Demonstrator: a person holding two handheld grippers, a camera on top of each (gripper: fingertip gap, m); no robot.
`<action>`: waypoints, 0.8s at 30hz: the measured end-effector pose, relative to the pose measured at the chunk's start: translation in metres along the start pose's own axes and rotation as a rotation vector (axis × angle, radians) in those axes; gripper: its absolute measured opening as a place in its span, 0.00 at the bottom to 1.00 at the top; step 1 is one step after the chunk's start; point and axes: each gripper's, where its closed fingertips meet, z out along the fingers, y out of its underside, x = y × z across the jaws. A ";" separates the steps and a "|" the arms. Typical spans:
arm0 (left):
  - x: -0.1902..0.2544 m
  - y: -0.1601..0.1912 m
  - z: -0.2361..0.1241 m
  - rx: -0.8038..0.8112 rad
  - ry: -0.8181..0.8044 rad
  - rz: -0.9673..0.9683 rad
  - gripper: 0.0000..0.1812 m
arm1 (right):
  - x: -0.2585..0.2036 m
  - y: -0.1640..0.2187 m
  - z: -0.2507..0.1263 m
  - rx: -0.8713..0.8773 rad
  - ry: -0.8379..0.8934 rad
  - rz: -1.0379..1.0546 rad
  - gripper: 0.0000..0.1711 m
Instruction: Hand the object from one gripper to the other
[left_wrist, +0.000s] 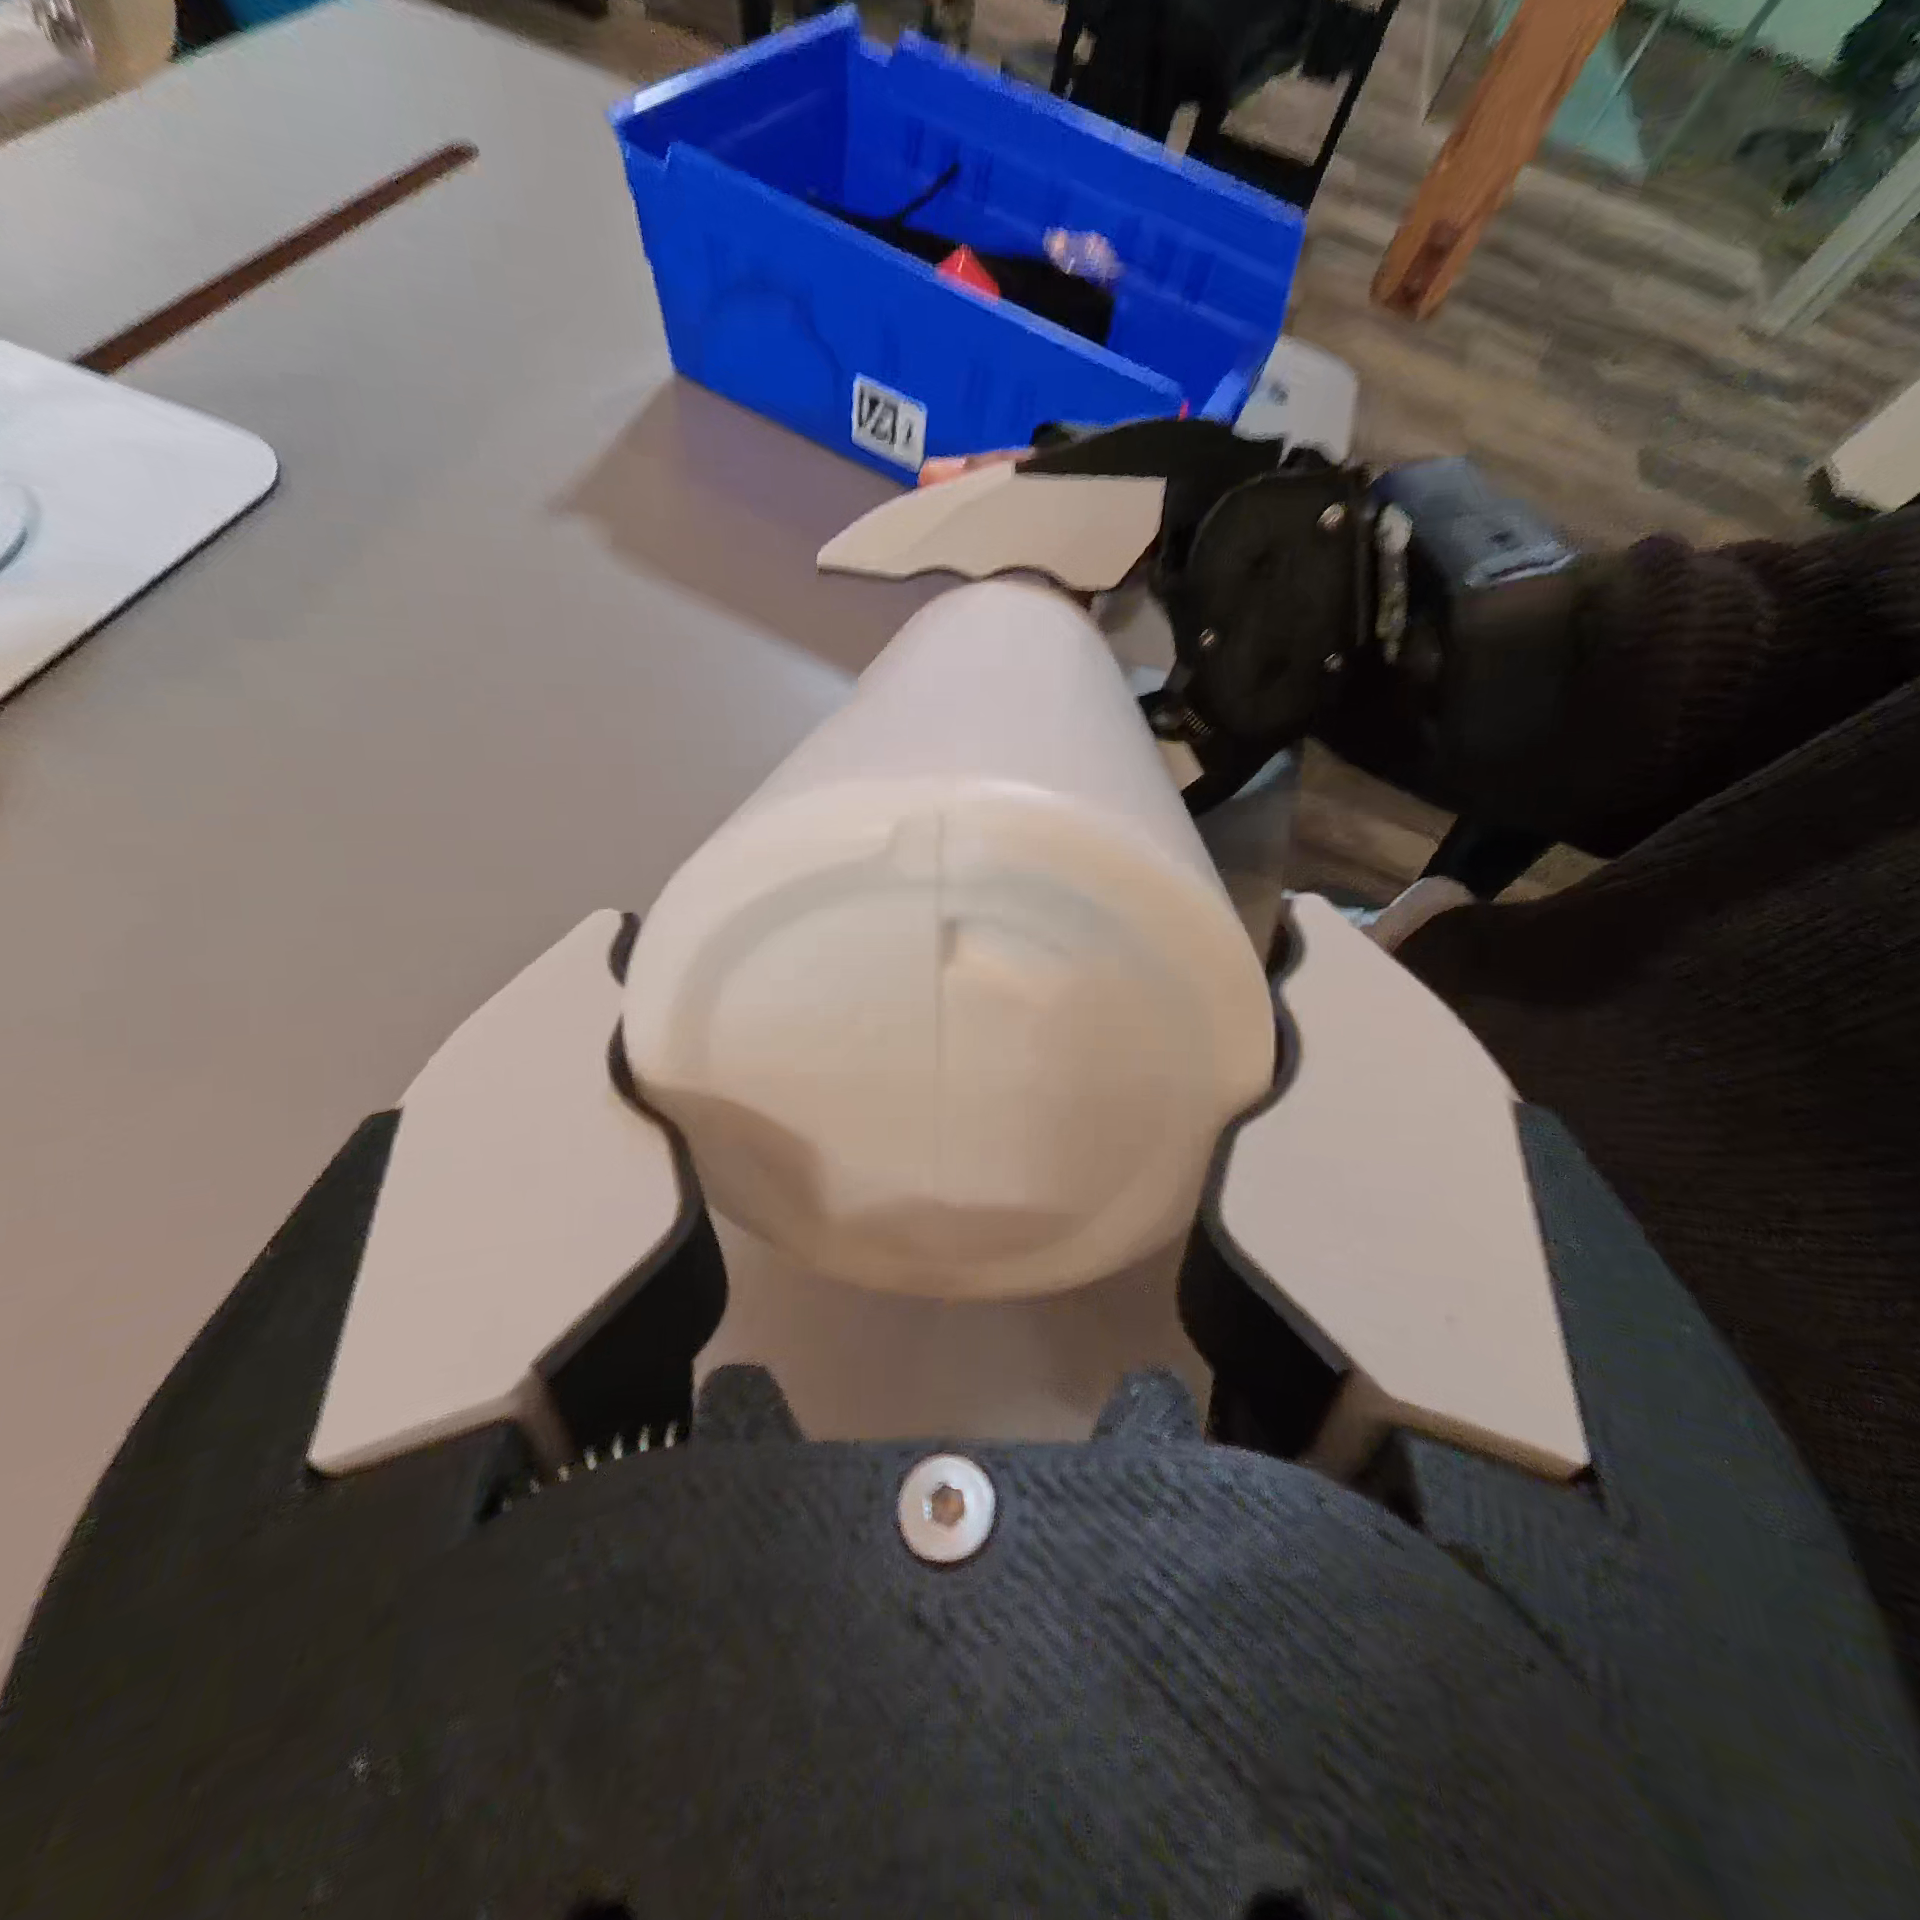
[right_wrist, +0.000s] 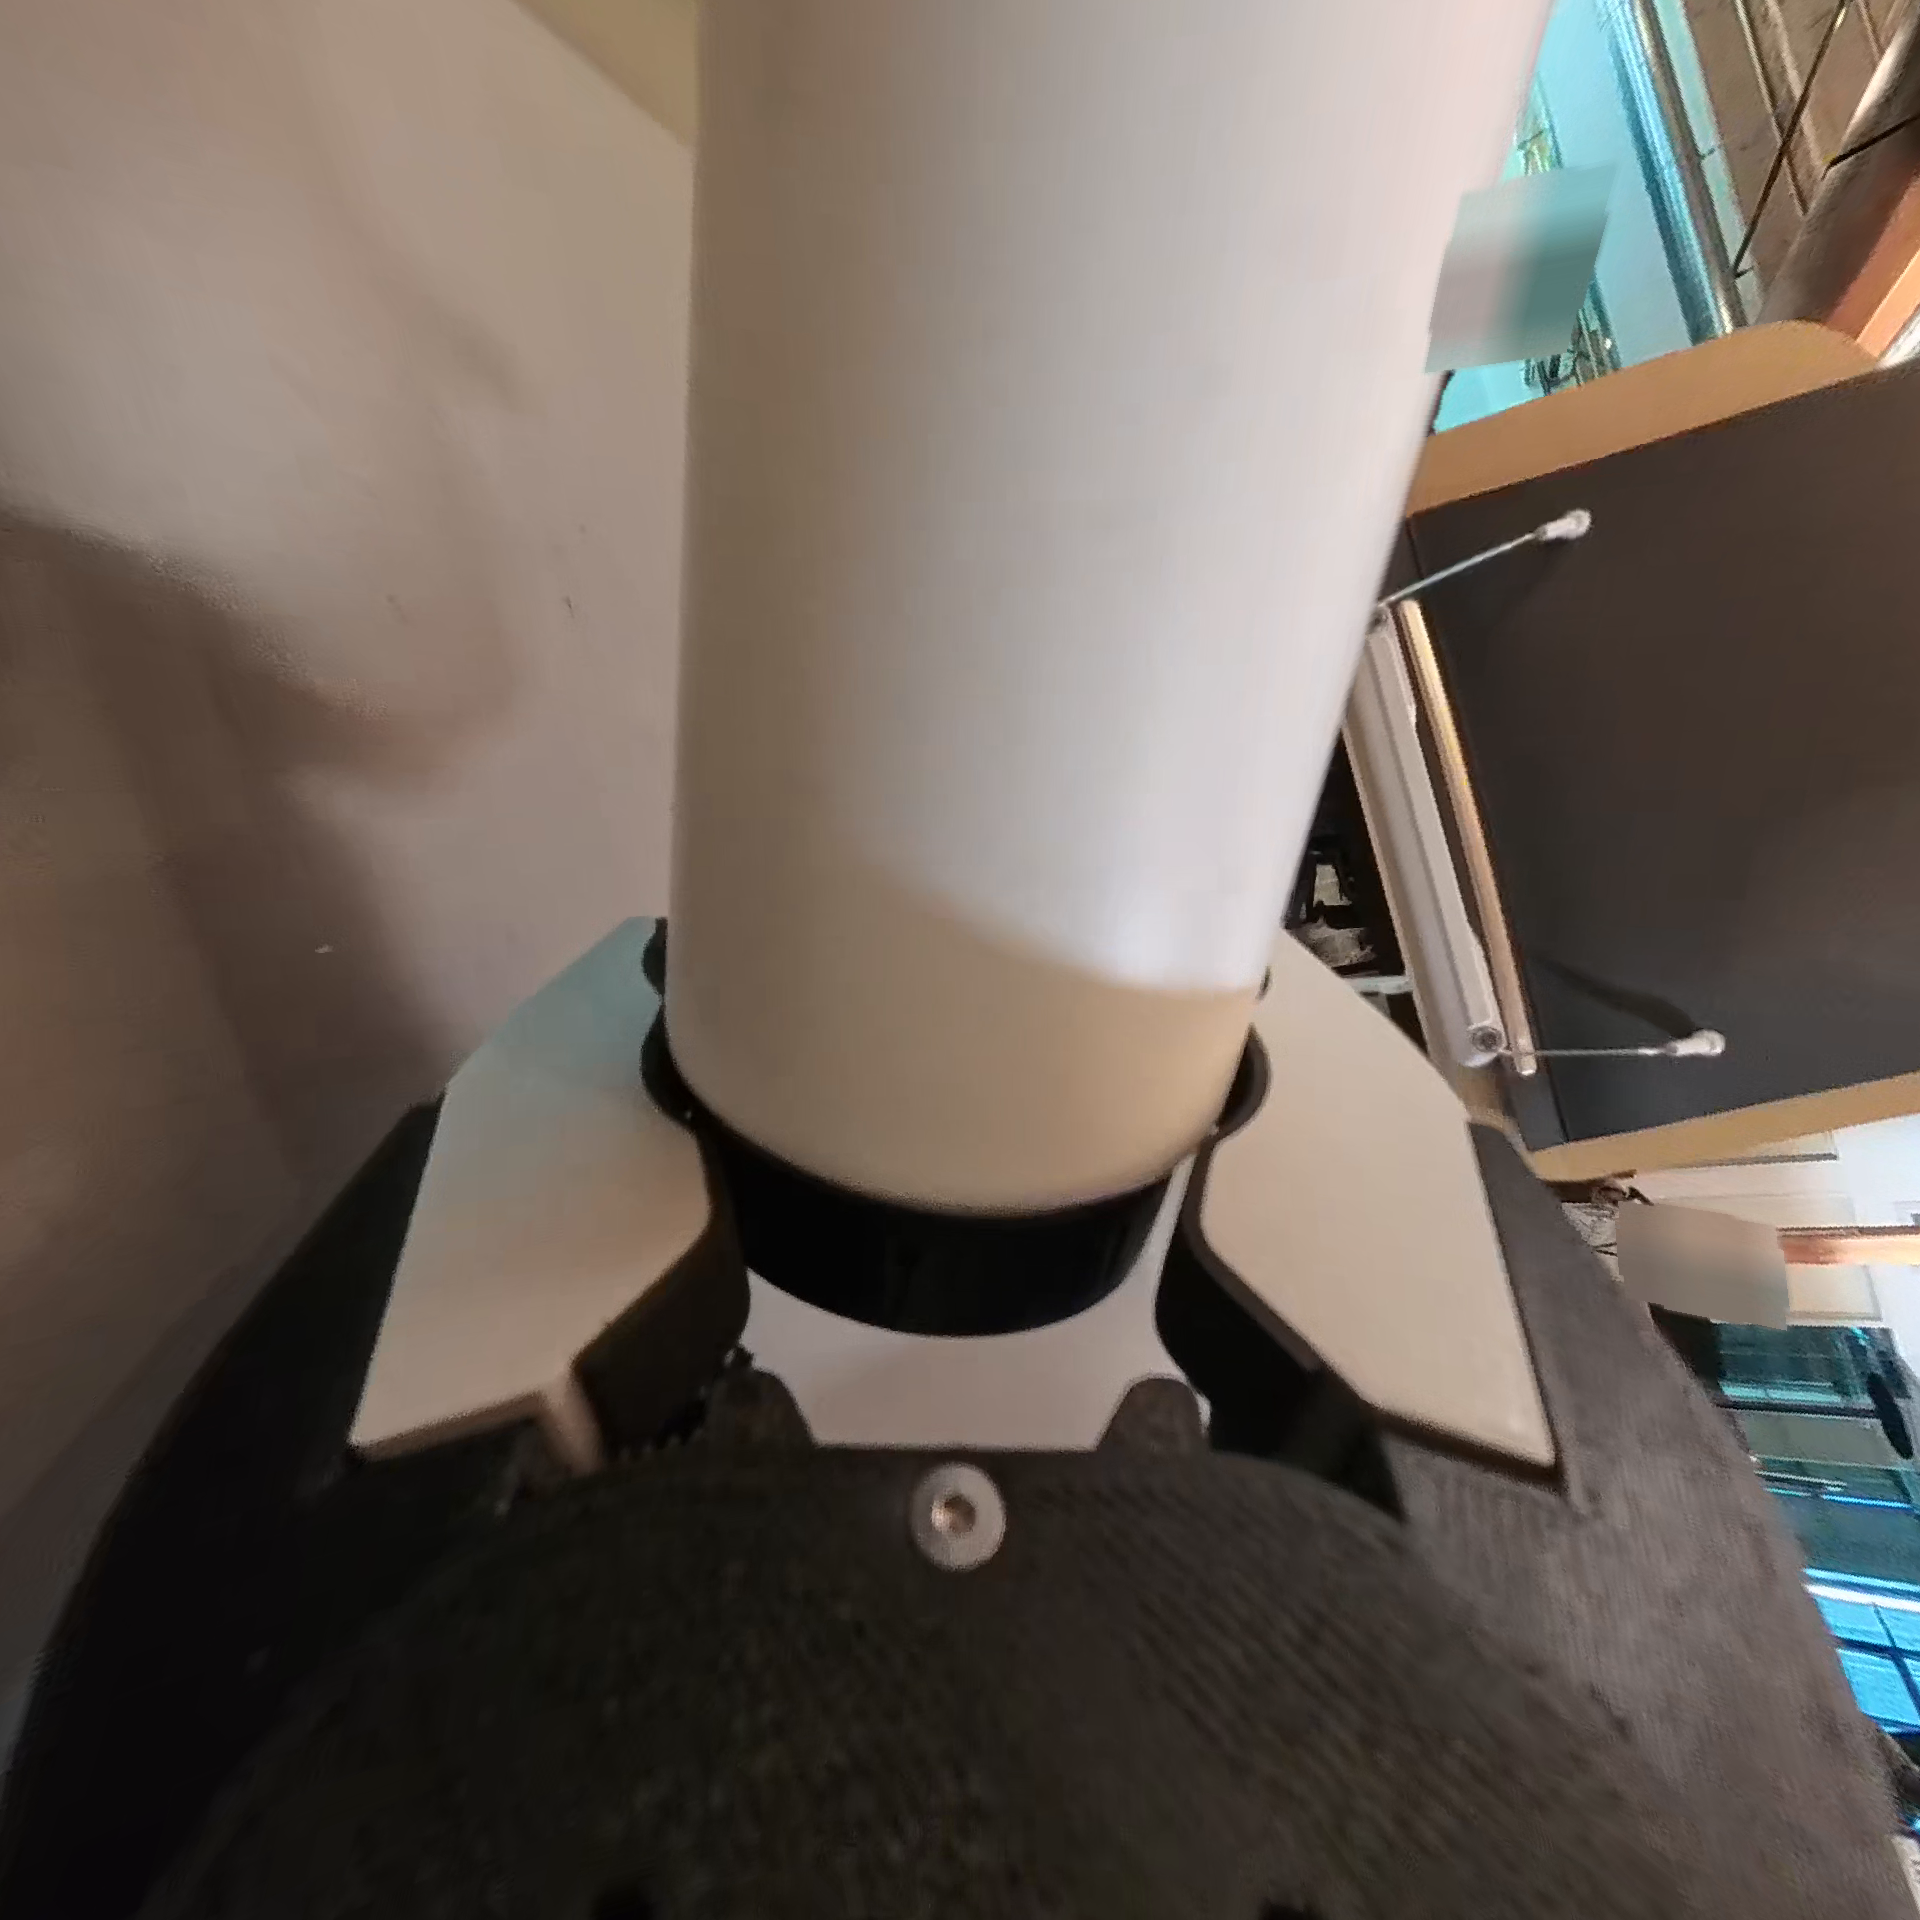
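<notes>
Grey table (left_wrist: 312, 727), blue bin (left_wrist: 935, 260) beyond bottle (left_wrist: 987, 831).

In the lower centre, the left hand-held gripper (left_wrist: 948, 1049) clamps the near end of a white bottle (left_wrist: 966, 935). The right hand-held gripper (left_wrist: 1049, 540) meets its far end. A blue bin (left_wrist: 831, 312) sits on the grey surface (left_wrist: 364, 675) at upper centre.

White bottle (left_wrist: 966, 935), black cap (right_wrist: 935, 1257); blue bin (left_wrist: 790, 312); grey table (left_wrist: 312, 675).
</notes>
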 end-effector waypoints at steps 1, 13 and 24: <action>0.002 -0.005 -0.001 0.034 0.015 -0.005 0.61 | 0.001 0.001 -0.001 0.003 0.002 0.006 0.60; -0.001 0.007 0.005 0.006 0.050 -0.021 0.64 | 0.004 0.007 -0.002 -0.034 0.048 -0.125 0.60; -0.010 0.000 0.001 0.048 0.057 -0.116 0.60 | 0.022 0.007 -0.007 -0.036 0.162 -0.119 0.58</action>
